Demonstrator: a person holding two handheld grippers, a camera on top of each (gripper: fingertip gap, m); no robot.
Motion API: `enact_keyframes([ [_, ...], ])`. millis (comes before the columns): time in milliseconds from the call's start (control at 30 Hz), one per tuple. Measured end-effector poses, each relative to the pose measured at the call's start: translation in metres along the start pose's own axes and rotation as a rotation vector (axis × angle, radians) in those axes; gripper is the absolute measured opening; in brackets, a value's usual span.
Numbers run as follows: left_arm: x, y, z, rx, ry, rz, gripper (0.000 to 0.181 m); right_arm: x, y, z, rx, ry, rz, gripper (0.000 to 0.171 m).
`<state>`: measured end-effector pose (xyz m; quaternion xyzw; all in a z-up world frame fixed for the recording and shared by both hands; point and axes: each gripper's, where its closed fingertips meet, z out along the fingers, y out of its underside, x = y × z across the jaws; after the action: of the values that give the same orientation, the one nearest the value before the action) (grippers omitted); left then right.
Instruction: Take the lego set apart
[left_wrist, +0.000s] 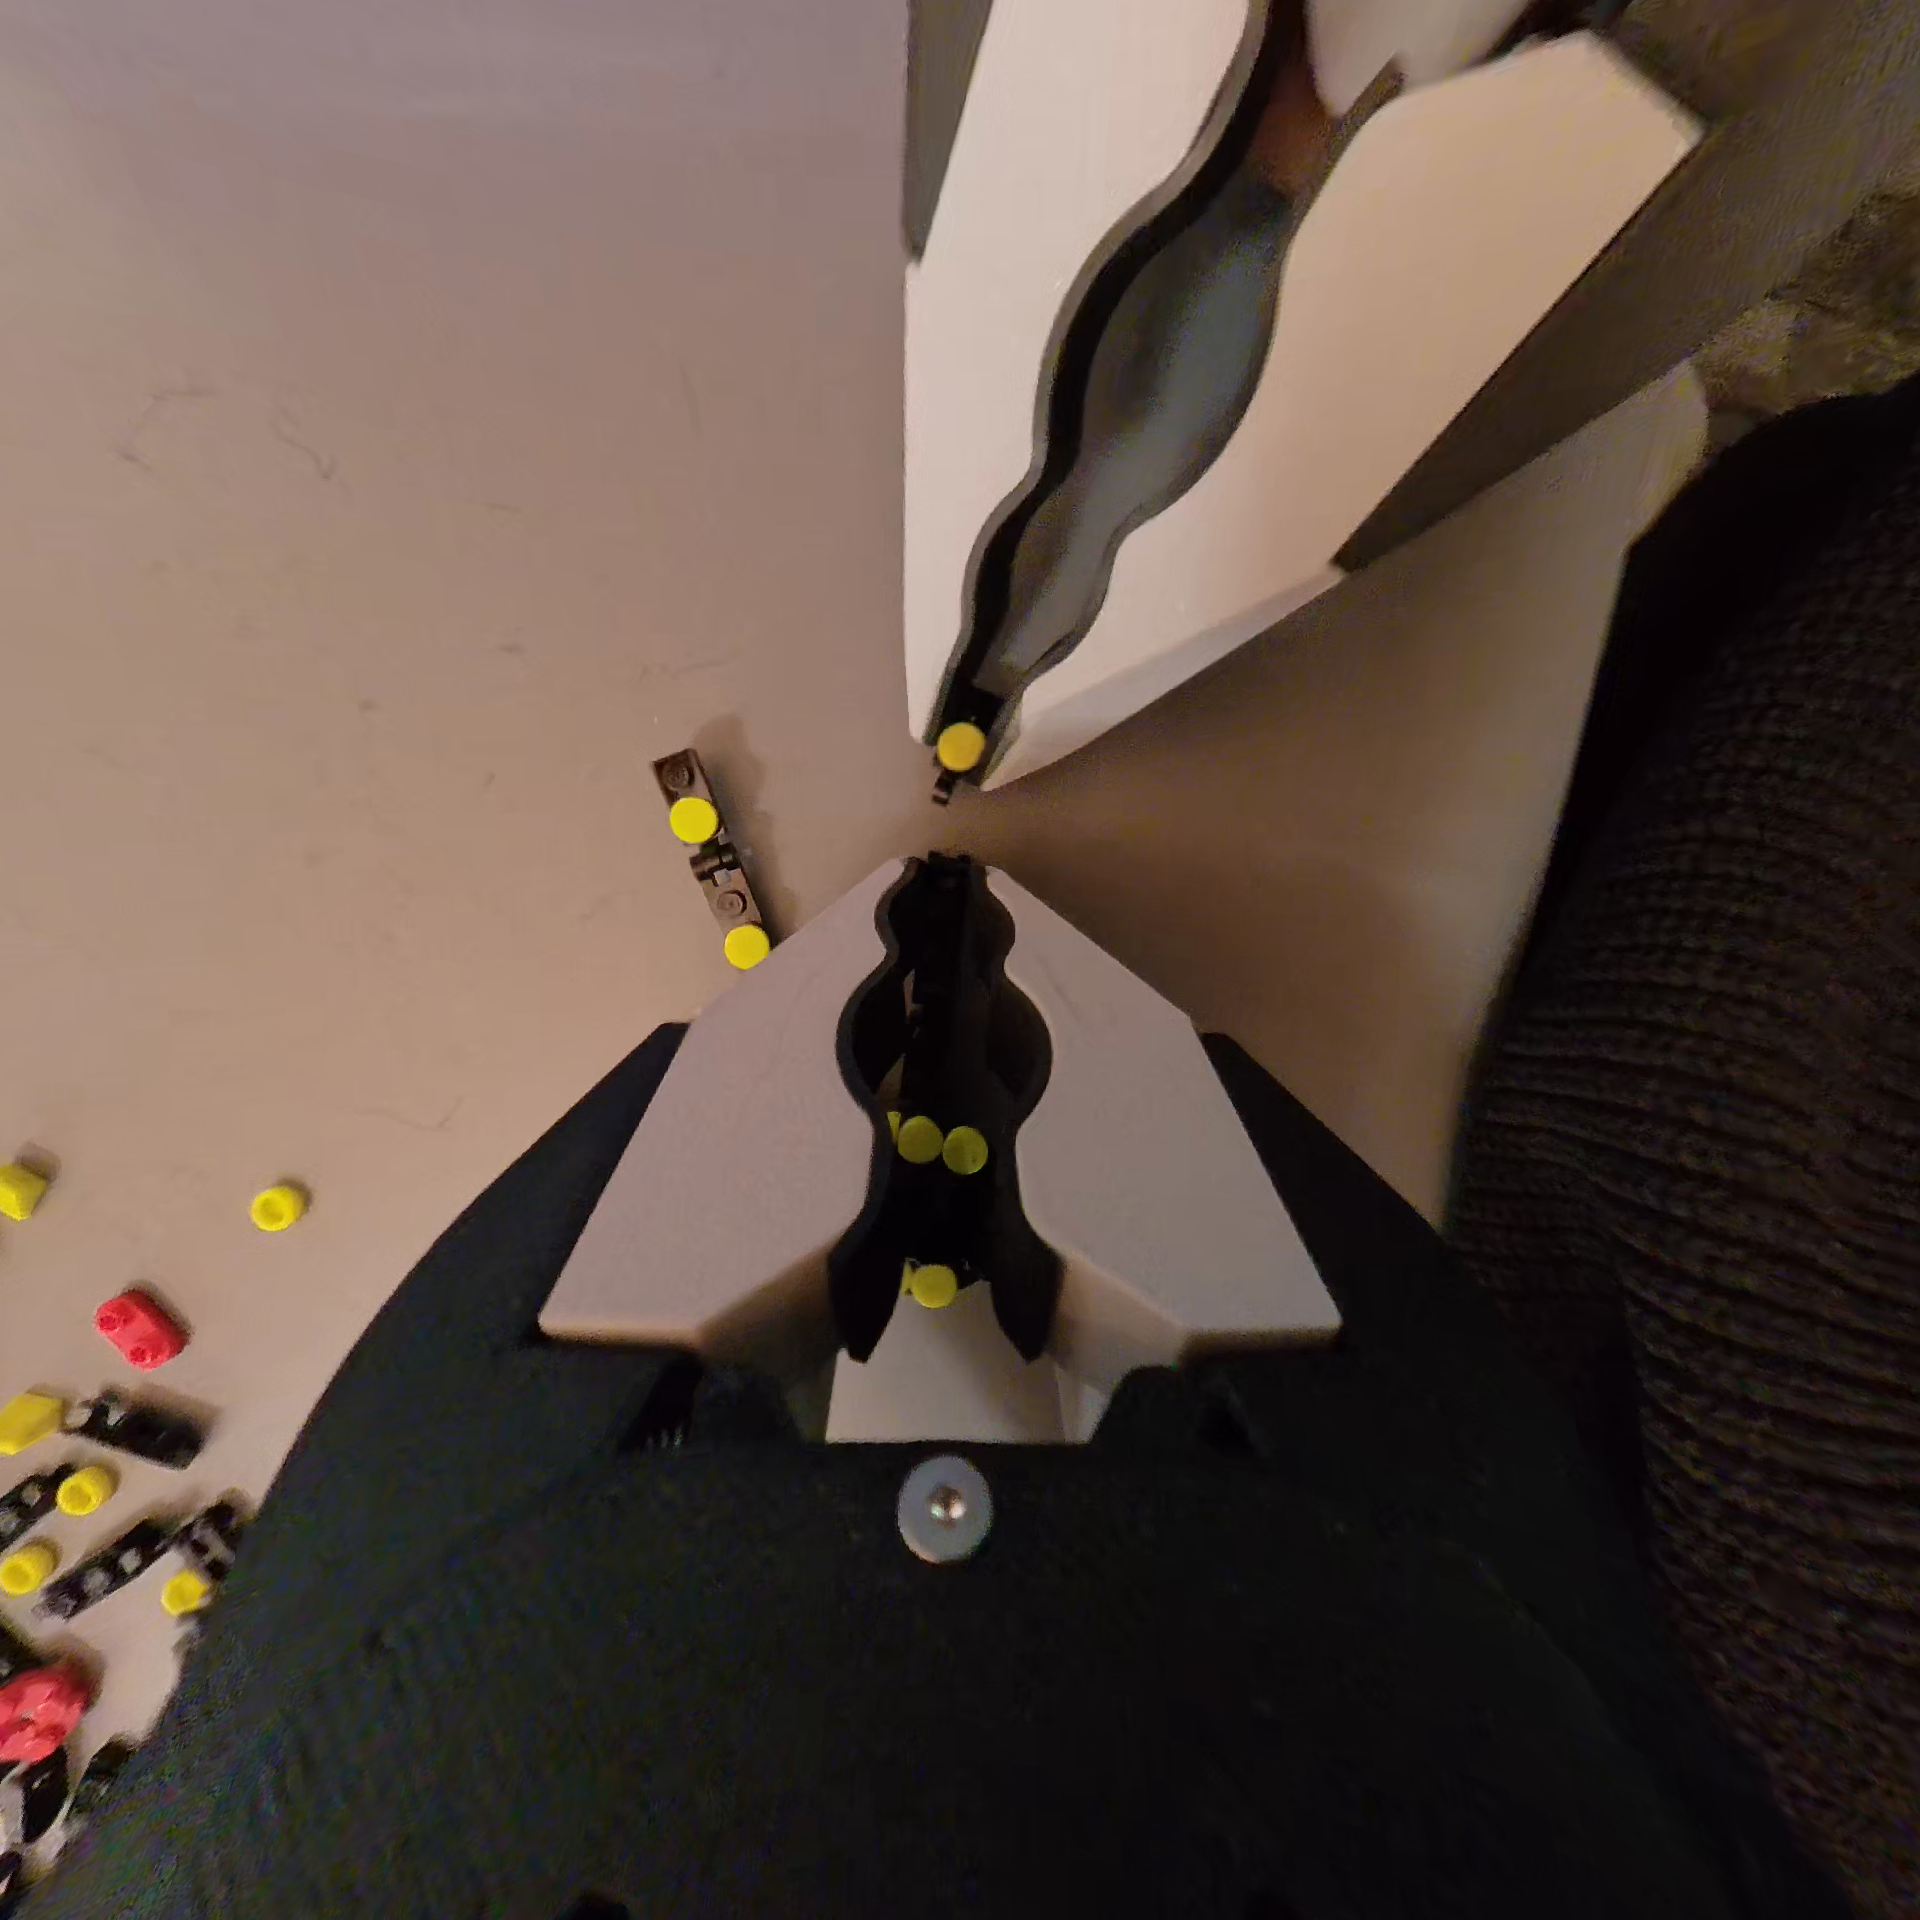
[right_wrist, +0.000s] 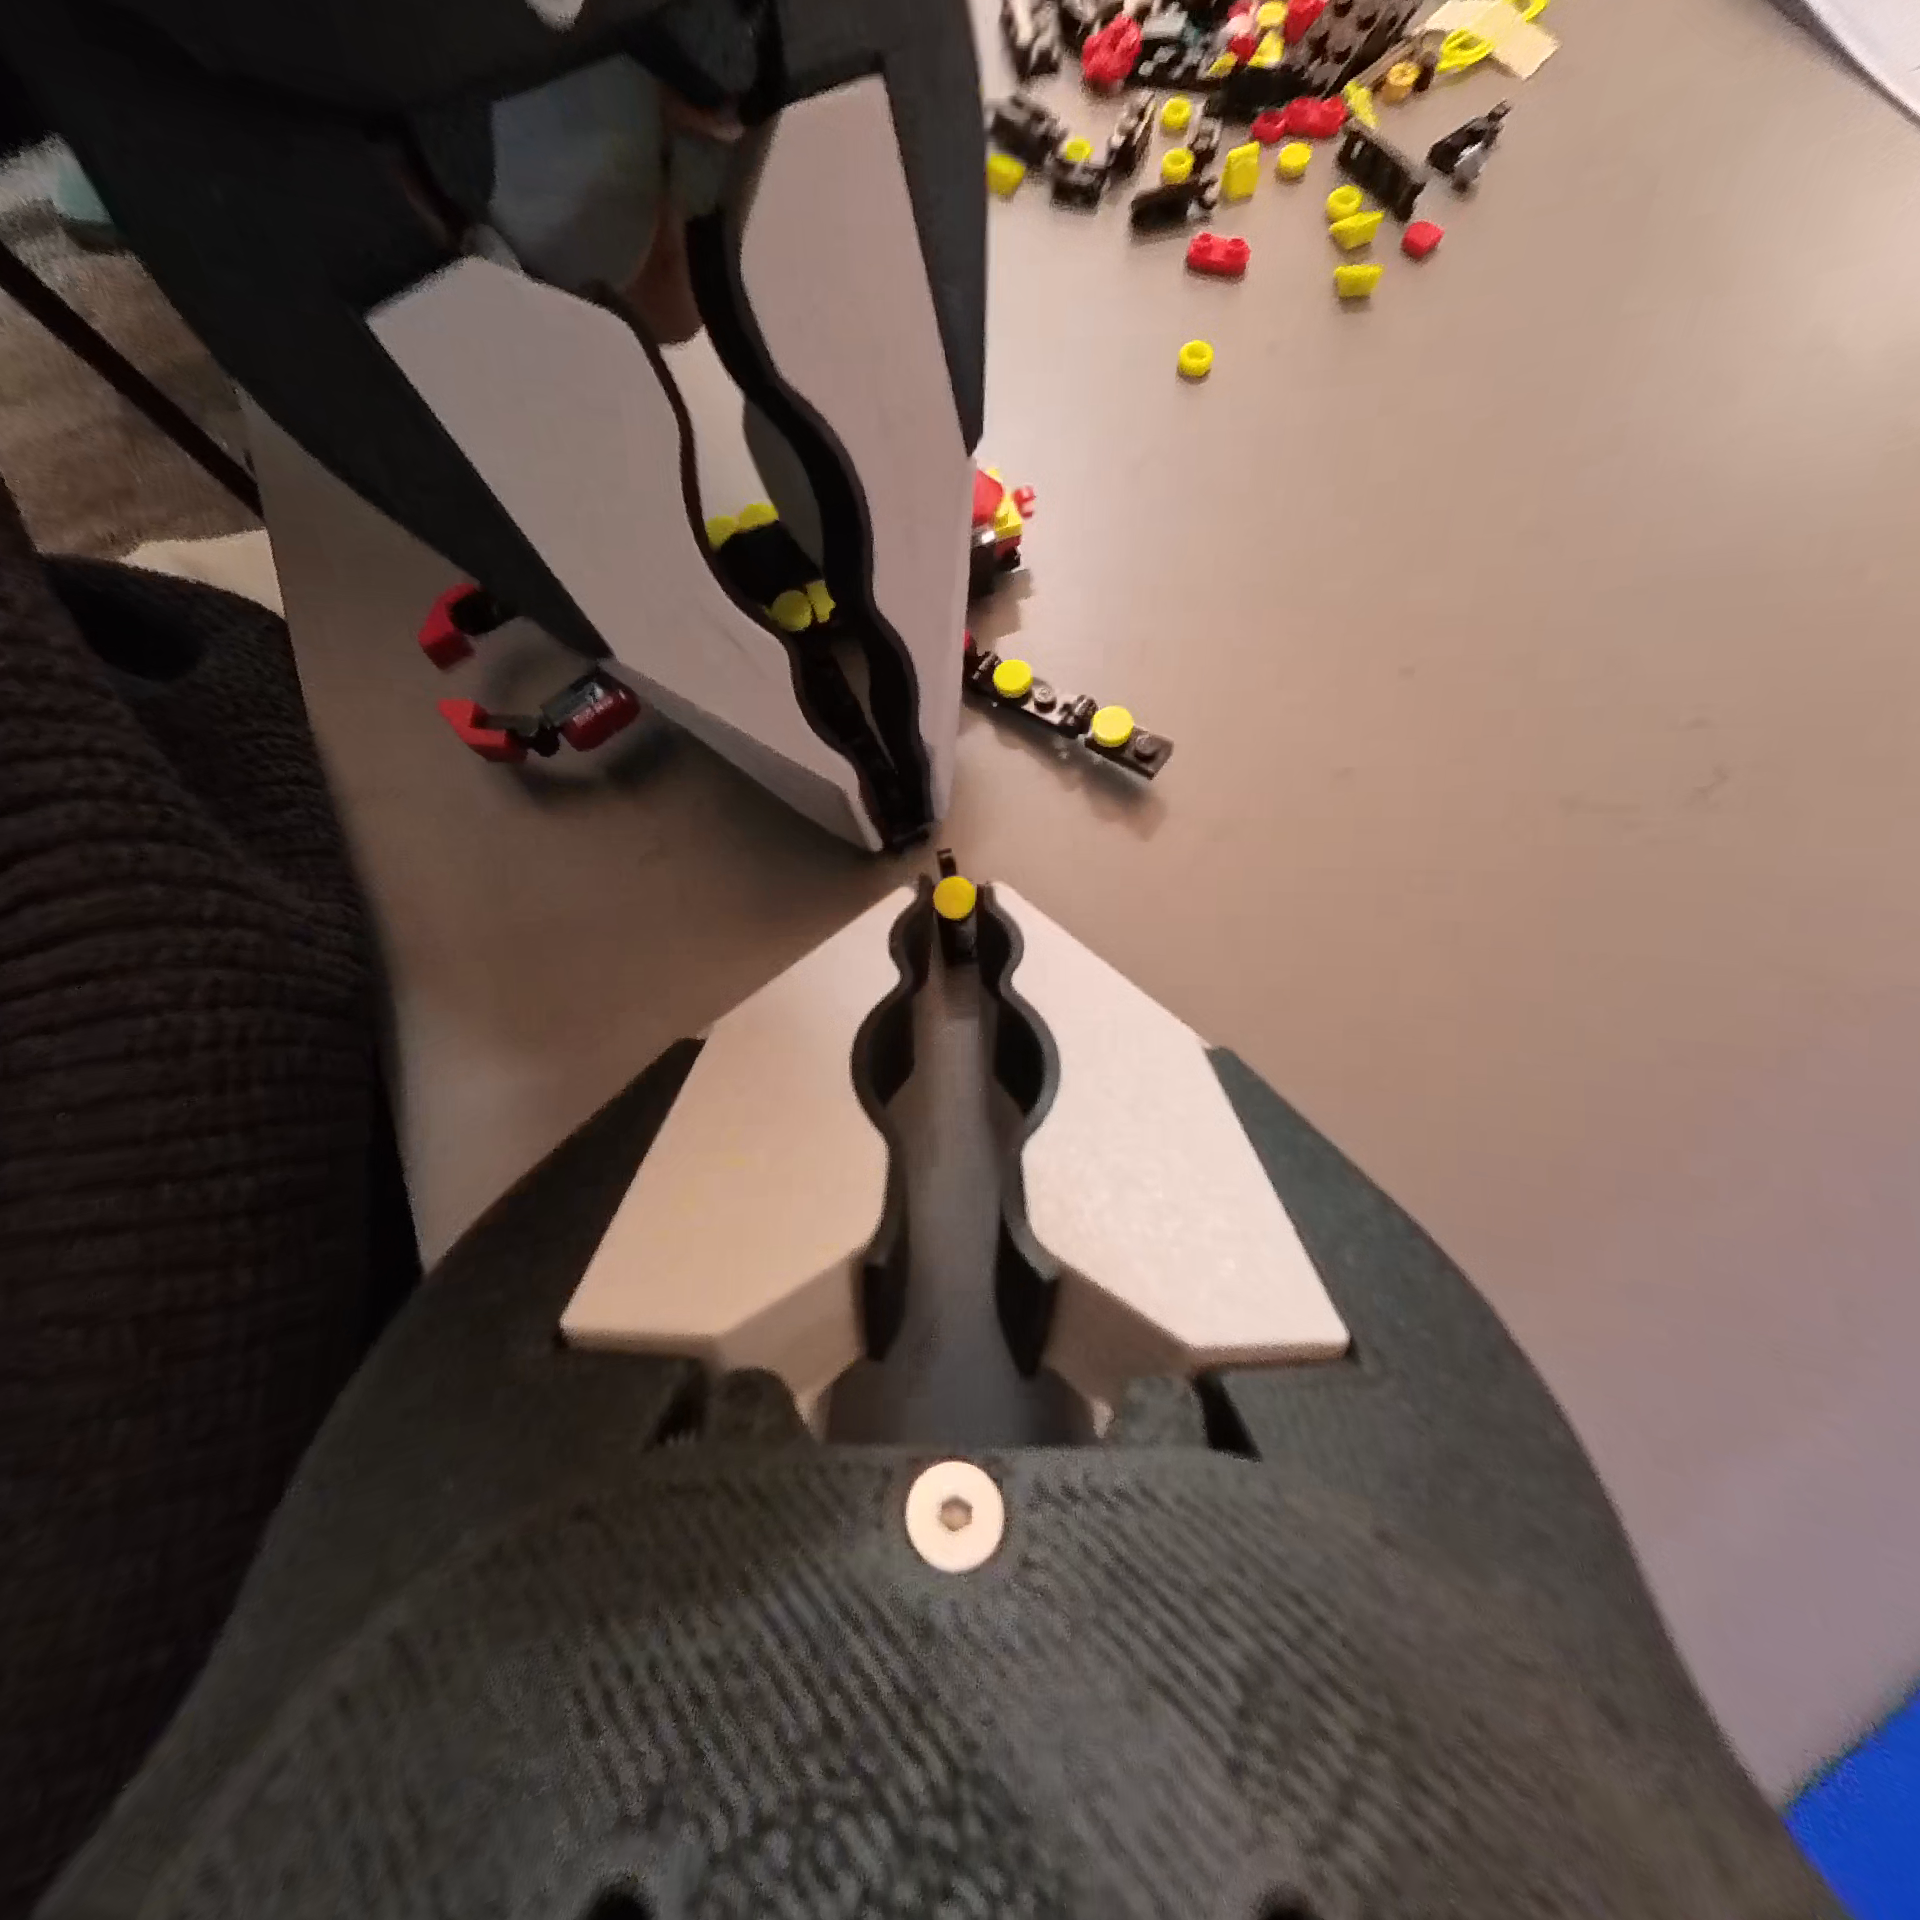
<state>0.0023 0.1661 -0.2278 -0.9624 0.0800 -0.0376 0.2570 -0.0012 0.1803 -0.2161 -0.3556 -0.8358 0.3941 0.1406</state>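
My left gripper (left_wrist: 940, 868) is shut on a black lego strip with yellow round studs (left_wrist: 935, 1148), which lies lengthwise between its fingers. My right gripper (right_wrist: 951, 885) is shut on a small black piece topped by a yellow round tile (right_wrist: 953, 896). The two grippers point tip to tip just above the table, with a narrow gap between the two held pieces. The right gripper also shows in the left wrist view (left_wrist: 961, 769), and the left gripper in the right wrist view (right_wrist: 909, 823).
Another black strip with yellow studs (left_wrist: 717, 862) lies on the beige table (left_wrist: 364, 468) beside the tips. Loose yellow, red and black pieces are heaped farther off (right_wrist: 1247, 114). Red clip pieces (right_wrist: 520, 717) lie behind the left gripper. Dark knit fabric (right_wrist: 156, 935) borders the table edge. Only a small space, under 4 cm, lies between the two pairs of fingers.
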Motion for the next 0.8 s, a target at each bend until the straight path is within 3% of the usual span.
enact_keyframes([
  [200,-0.014,-0.005,-0.017,0.077,-0.008,-0.110,0.024,0.010,-0.020,-0.012,0.140,-0.009,0.129,0.007],
  [367,-0.019,-0.029,-0.059,0.377,0.005,-0.209,0.030,0.010,-0.050,-0.027,0.329,-0.095,0.308,0.007],
  [467,-0.011,-0.035,-0.080,0.581,0.076,-0.360,0.029,0.000,-0.073,-0.038,0.463,-0.209,0.425,0.007],
  [633,0.001,-0.027,-0.112,0.878,0.261,-0.672,0.019,-0.026,-0.091,-0.041,0.523,-0.304,0.357,0.007],
  [800,0.014,-0.019,-0.112,0.881,0.260,-0.624,0.009,-0.048,-0.103,-0.036,0.545,-0.482,0.459,0.007],
])
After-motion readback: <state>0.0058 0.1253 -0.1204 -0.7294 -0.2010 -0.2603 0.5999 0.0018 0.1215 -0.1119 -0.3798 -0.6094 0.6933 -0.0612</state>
